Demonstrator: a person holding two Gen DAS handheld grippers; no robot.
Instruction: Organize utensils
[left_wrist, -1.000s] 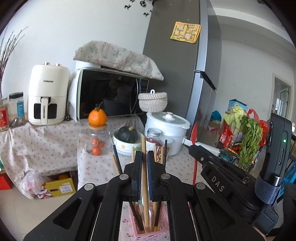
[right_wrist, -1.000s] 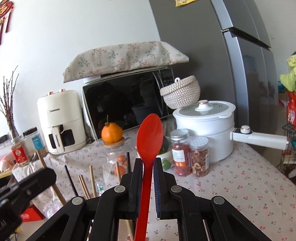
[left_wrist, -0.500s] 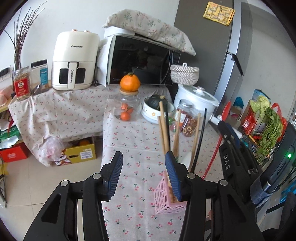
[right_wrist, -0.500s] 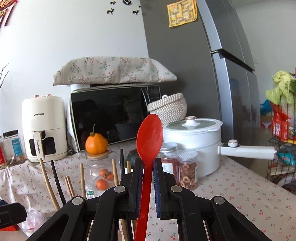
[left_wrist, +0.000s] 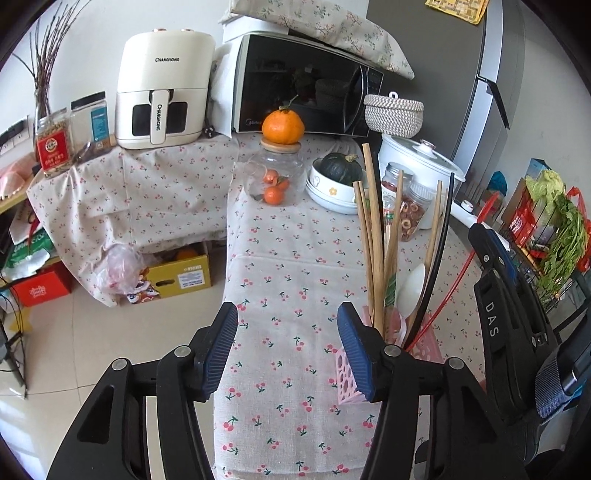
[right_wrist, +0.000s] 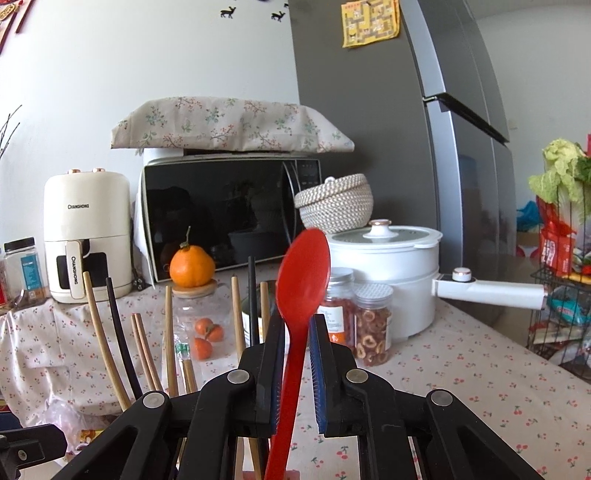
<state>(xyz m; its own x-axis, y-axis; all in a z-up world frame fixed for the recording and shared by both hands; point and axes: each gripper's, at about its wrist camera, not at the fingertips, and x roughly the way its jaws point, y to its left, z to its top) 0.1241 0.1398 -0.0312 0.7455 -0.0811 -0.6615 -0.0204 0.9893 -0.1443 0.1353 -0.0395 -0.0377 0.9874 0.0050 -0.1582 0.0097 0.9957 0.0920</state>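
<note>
A pink perforated holder (left_wrist: 347, 380) stands on the cherry-print tablecloth and holds several wooden chopsticks (left_wrist: 373, 236), a black chopstick (left_wrist: 439, 243) and a white spoon (left_wrist: 413, 288). My left gripper (left_wrist: 288, 347) is open and empty, just left of the holder. My right gripper (right_wrist: 297, 339) has a red spoon (right_wrist: 303, 280) between its jaws, which stand slightly parted with a gap on the right side; the spoon leans right. The chopsticks (right_wrist: 168, 332) stand just left of it. The spoon's thin handle (left_wrist: 454, 291) reaches down into the holder.
On the table behind stand a glass jar with an orange on top (left_wrist: 275, 173), a bowl with a dark squash (left_wrist: 334, 184), two snack jars (right_wrist: 354, 314) and a white pot with a long handle (right_wrist: 388, 266). A microwave (right_wrist: 229, 214) and air fryer (left_wrist: 162, 92) stand further back.
My left gripper let go of a wooden chopstick, opened wide and drew back up and left. My right gripper's jaws have loosened around the red spoon, which now tilts right.
</note>
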